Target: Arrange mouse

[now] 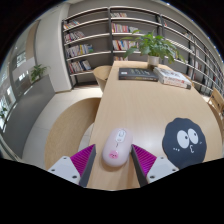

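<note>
Hand-held gripper (113,165) fingers apart; white mouse (115,147) on table (150,105) between them, unclamped.

From my remote seat I log colours only. Small rounded plastic mouse (116,148): white with a pink patch at its near end. Gripper (113,160) pads: magenta on pale grey fingers. Round mouse mat (185,139): black, white cartoon eyes. Long wooden table (140,105): light tan. Leafy potted plant (152,45): green. Flat keyboard (137,74): black. Wall shelving (90,40): grey, spines multicoloured.
</note>
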### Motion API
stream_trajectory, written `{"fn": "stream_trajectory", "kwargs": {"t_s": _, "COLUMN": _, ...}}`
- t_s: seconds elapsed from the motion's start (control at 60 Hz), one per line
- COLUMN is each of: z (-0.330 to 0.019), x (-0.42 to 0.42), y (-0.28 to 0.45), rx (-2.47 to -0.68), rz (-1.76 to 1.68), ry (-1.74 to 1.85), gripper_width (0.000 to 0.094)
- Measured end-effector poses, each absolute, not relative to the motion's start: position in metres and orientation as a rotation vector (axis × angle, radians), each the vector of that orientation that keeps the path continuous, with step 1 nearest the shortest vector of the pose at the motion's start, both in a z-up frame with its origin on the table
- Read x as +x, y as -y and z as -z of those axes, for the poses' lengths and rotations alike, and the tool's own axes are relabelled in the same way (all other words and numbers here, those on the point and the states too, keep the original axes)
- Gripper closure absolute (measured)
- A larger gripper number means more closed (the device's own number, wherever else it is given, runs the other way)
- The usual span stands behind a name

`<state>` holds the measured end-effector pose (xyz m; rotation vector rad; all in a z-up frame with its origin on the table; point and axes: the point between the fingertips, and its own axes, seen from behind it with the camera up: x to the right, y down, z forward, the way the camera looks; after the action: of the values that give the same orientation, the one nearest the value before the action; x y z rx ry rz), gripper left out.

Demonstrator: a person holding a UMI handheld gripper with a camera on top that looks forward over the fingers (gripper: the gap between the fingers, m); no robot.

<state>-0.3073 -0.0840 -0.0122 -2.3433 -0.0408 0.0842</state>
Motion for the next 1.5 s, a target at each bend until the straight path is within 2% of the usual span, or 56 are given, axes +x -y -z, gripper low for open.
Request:
{"fn": "stream_trajectory", "kwargs": {"t_s": 0.15, "z": 0.013, "x": -0.319, "y": 0.069, "rx": -2.369, "rz": -0.074, "ry": 0.088, "gripper_width": 0.0251}}
{"fn": "stream_trajectory", "kwargs": {"t_s": 0.3, "z": 0.016, "x": -0.312, "y": 0.064, "rx": -2.379, "rz": -0.029, "ry": 0.072, "gripper_width": 0.0449}}
{"fn": "stream_trajectory", "kwargs": {"t_s": 0.417, "z": 0.016, "x": -0.312, "y": 0.063, "rx": -2.391, "rz": -0.035, "ry": 0.079, "gripper_width": 0.0517}}
{"fn": "stream_trajectory", "kwargs": {"t_s": 0.433, "z": 0.017, "x": -0.312, "y": 0.064, "rx": -2.396, "rz": -0.038, "ry": 0.076, "gripper_width": 0.0505}}
{"fn": "stream_trajectory", "kwargs": {"t_s": 0.45, "z": 0.017, "x": -0.311, "y": 0.063, "rx": -2.400, "rz": -0.041, "ry": 0.074, "gripper_width": 0.0548}}
{"fn": "stream_trajectory", "kwargs": {"t_s": 0.5, "z": 0.017, "x": -0.311, "y": 0.064, "rx": -2.420, "rz": -0.045, "ry": 0.088, "gripper_width": 0.0599}}
{"fn": "stream_trajectory", "kwargs": {"t_s": 0.6, "z": 0.009, "x": -0.310, "y": 0.061, "rx": -2.447, "rz": -0.082, "ry": 0.104, "gripper_width": 0.0610}}
{"fn": "stream_trajectory", "kwargs": {"t_s": 0.667, "z": -0.024, "x": -0.305, "y": 0.048, "rx": -2.396, "rz": -0.116, "ry": 0.111, "gripper_width": 0.0611}}
{"fn": "stream_trajectory", "kwargs": {"t_s": 0.883, "z": -0.203, "x": -0.221, "y": -0.006, "rx": -2.105, "rz": -0.079, "ry": 0.110, "gripper_width": 0.0611}}
{"fn": "stream_trajectory", "kwargs": {"t_s": 0.95, "z": -0.234, "x": -0.183, "y": -0.011, "rx": -2.058, "rz": -0.052, "ry": 0.104, "gripper_width": 0.0611}}
{"fn": "stream_trajectory", "kwargs": {"t_s": 1.033, "z": -0.250, "x": -0.138, "y": -0.005, "rx": -2.042, "rz": -0.006, "ry": 0.108, "gripper_width": 0.0605}}
{"fn": "stream_trajectory", "kwargs": {"t_s": 1.1, "z": -0.238, "x": -0.108, "y": -0.001, "rx": -2.055, "rz": 0.003, "ry": 0.092, "gripper_width": 0.0605}}
{"fn": "stream_trajectory", "kwargs": {"t_s": 1.35, "z": -0.074, "x": -0.057, "y": 0.050, "rx": -2.309, "rz": -0.013, "ry": 0.044, "gripper_width": 0.0605}}
{"fn": "stream_trajectory", "kwargs": {"t_s": 1.5, "z": -0.020, "x": -0.055, "y": 0.076, "rx": -2.392, "rz": -0.035, "ry": 0.014, "gripper_width": 0.0592}}
